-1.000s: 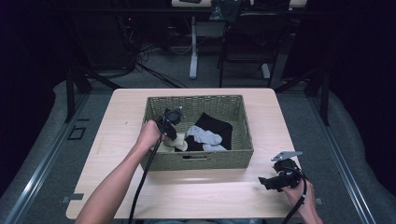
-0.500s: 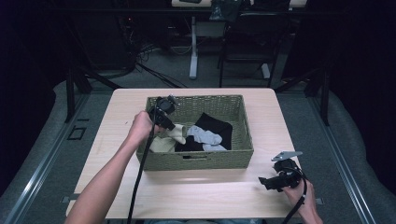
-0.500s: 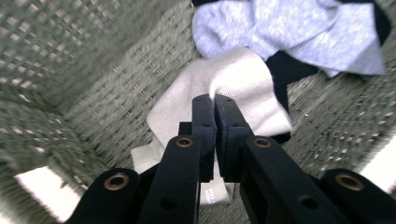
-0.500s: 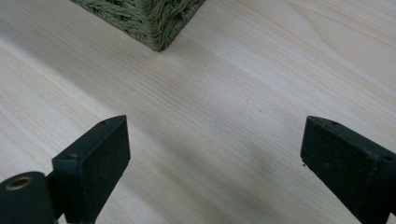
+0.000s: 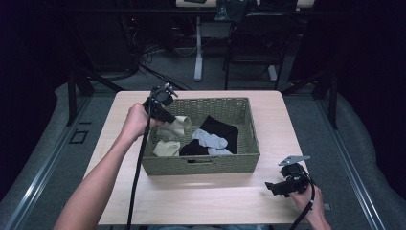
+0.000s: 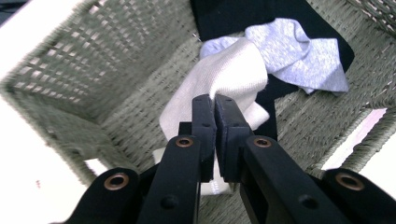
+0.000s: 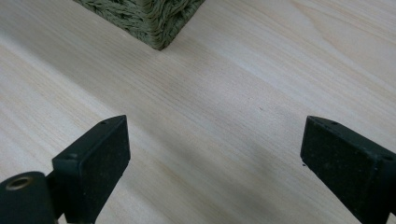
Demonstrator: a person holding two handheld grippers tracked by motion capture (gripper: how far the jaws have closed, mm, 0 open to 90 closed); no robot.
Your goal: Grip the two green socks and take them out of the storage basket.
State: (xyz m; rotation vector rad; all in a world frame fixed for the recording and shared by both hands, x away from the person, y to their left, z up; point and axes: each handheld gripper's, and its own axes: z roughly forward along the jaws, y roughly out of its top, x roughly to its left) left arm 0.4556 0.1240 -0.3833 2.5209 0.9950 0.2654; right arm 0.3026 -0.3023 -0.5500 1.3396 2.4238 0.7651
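One cream sock [image 6: 233, 74] lifted clear of the wicker basket [image 5: 206, 163], pinched in the left gripper [image 5: 160, 103] jaws, ready to come out; right gripper [image 7: 215, 154] jaws spread wide over the counter [image 7: 261, 70].

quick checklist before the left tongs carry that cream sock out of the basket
1. Grip: left tongs shut on the cream knitted sock, pinched at a fold: ok.
2. Sock free of the other clothes: it overlaps the pale grey sock and the black cloth; whether it touches them: cannot tell.
3. Sock lifted clear of the green woven basket: its lower end hangs inside the walls: not ok.
4. Landing spot: bare light wooden table in front of the basket: ok.
5. Right tongs open, holding nothing, over the table apart from the basket: ok.
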